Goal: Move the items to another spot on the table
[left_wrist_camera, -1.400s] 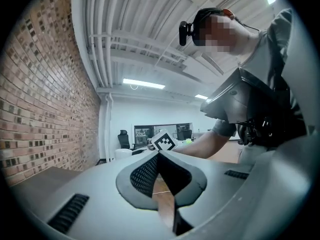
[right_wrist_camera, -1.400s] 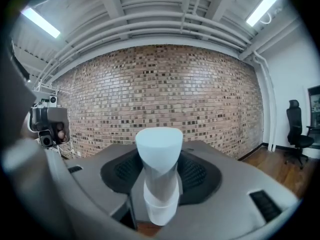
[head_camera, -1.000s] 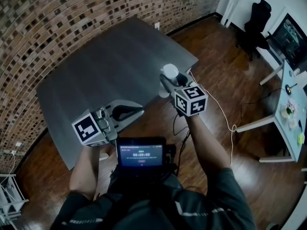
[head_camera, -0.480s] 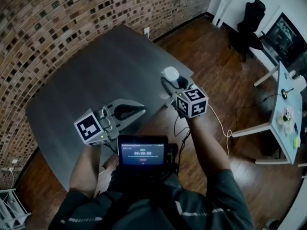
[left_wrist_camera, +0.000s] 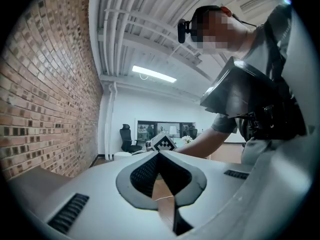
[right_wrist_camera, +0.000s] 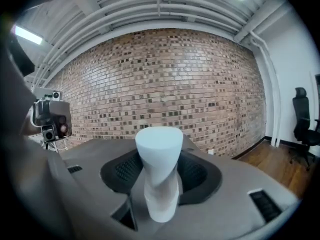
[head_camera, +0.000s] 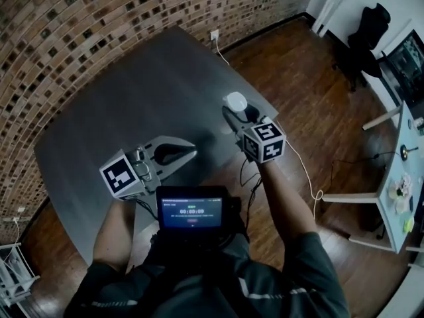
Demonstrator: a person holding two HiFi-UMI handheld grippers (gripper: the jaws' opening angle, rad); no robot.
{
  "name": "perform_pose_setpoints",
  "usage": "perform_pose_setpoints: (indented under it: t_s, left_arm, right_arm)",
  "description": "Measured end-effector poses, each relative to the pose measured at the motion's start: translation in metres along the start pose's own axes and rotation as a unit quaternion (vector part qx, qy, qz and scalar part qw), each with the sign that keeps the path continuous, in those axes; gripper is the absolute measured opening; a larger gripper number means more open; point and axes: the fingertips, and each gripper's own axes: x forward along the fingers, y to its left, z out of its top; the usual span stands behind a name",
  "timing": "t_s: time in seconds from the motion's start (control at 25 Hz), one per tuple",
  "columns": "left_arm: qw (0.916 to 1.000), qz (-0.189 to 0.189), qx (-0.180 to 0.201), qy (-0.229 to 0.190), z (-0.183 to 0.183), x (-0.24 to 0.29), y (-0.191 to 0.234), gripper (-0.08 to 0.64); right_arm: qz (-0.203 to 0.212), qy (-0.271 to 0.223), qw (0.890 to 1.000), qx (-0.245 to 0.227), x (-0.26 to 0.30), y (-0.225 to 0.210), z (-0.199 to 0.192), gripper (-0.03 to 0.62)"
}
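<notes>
The right gripper's [head_camera: 233, 113] jaws are clamping the white twisted cylinder [head_camera: 235, 101] upright, probably for carrying across the tabletop [head_camera: 126, 105]. The left gripper [head_camera: 187, 151] is hovering, jaws together and empty.

1. Head view looks steeply down on the table [head_camera: 132, 105].
2. Left gripper view looks up close at the person [left_wrist_camera: 280, 49].
3. Right gripper view faces the brick wall [right_wrist_camera: 165, 84]; head view shows it too.

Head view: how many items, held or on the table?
1: a white twisted object clamped in the right gripper, near the table's right corner. The left gripper is shut, empty; none shows on the table.
</notes>
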Motion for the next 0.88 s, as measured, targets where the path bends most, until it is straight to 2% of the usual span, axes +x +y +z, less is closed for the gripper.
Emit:
perform_pose_setpoints:
  t_s: [0.28,0.56,0.88]
  left_arm:
    - [0.9989,0.047,0.0,0.009,-0.018,0.028,0.035,-0.003]
    - [0.9956,0.092,-0.013,0.016,-0.039,0.038,0.059,-0.005]
    - [0.9941,0.103,-0.011,0.032,-0.046,0.046,0.066,-0.003]
  right_arm:
    - [0.05,0.016,0.998,-0.02,0.039,-0.028,-0.03,0.221]
    - [0.102,0.009,0.993,-0.06,0.061,-0.026,-0.055,0.221]
    - [0.13,-0.015,0.99,-0.06,0.062,-0.026,-0.063,0.222]
